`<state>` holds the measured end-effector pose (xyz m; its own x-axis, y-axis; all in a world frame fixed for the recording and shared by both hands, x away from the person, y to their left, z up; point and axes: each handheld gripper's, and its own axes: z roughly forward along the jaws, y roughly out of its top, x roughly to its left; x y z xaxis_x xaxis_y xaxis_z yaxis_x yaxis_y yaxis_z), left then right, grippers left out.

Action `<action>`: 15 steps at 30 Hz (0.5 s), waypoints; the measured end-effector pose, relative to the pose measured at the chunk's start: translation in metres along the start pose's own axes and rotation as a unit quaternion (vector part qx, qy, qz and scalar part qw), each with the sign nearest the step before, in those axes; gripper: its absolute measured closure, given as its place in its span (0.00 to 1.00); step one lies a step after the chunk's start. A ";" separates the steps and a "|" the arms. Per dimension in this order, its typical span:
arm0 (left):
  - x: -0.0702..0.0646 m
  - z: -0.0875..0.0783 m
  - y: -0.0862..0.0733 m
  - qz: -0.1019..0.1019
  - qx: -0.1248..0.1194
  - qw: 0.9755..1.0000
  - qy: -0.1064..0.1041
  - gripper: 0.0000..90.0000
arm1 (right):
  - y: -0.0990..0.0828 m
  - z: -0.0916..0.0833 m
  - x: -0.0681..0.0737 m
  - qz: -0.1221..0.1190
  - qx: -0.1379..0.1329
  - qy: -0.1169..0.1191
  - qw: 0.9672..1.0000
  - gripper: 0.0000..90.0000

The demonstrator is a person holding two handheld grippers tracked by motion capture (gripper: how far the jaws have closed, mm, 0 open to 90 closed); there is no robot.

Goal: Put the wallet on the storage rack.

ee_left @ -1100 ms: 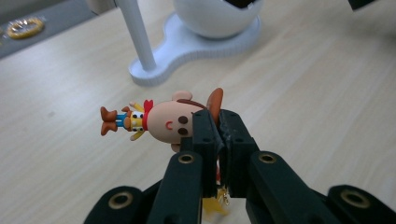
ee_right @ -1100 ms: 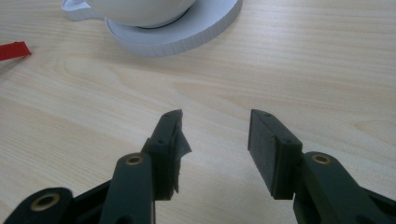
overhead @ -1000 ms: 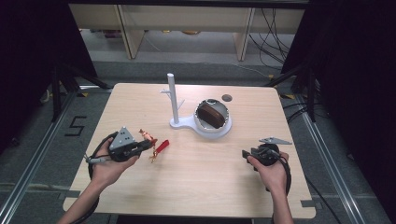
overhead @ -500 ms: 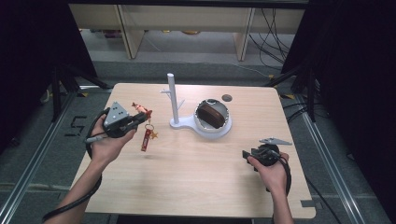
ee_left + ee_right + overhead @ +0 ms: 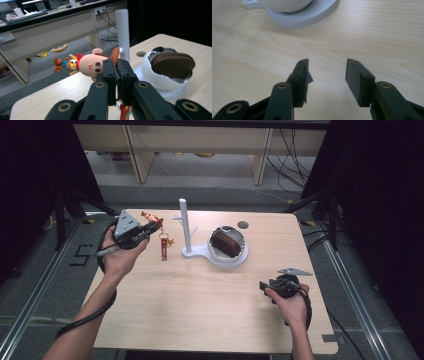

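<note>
While clamped in the closed jaws of the left hand-held gripper [image 5: 117,75], glossy moulded cartoon-figure keychain [image 5: 85,64] with dangling red tag [image 5: 164,249], held above the pale wood-grain worktop [image 5: 200,300] just beside the smooth white cylindrical post [image 5: 184,222] with short side pegs. Apparent step: carrying toward the post; next move, as judged, calls for lining the ring up with a peg. Right hand-held gripper [image 5: 327,75] low over the worktop, jaws apart and empty, near the round white dish [image 5: 240,260] cradling a brown zipped pouch [image 5: 227,243].
</note>
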<state>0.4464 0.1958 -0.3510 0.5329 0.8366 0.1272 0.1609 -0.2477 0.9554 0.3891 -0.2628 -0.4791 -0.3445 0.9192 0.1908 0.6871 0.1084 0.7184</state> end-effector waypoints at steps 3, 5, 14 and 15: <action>-0.001 0.006 0.006 0.001 -0.005 1.000 0.002 0.95 | 0.000 0.000 0.000 0.001 0.001 0.000 1.000 0.60; -0.001 0.008 0.010 0.003 -0.008 1.000 0.003 0.95 | -0.001 0.001 0.002 0.011 -0.003 0.001 1.000 0.60; 0.001 0.017 0.021 0.001 -0.024 1.000 0.004 0.95 | -0.002 0.002 0.001 -0.001 0.007 -0.002 1.000 0.60; 0.000 0.017 0.022 0.001 -0.023 1.000 0.005 0.95 | -0.002 0.003 0.000 0.000 0.003 0.005 1.000 0.60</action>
<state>0.4645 0.1822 -0.3342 0.5239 0.8416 0.1312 0.1211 -0.2261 0.9666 0.3899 -0.2613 -0.4828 -0.3506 0.9152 0.1986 0.6911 0.1097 0.7144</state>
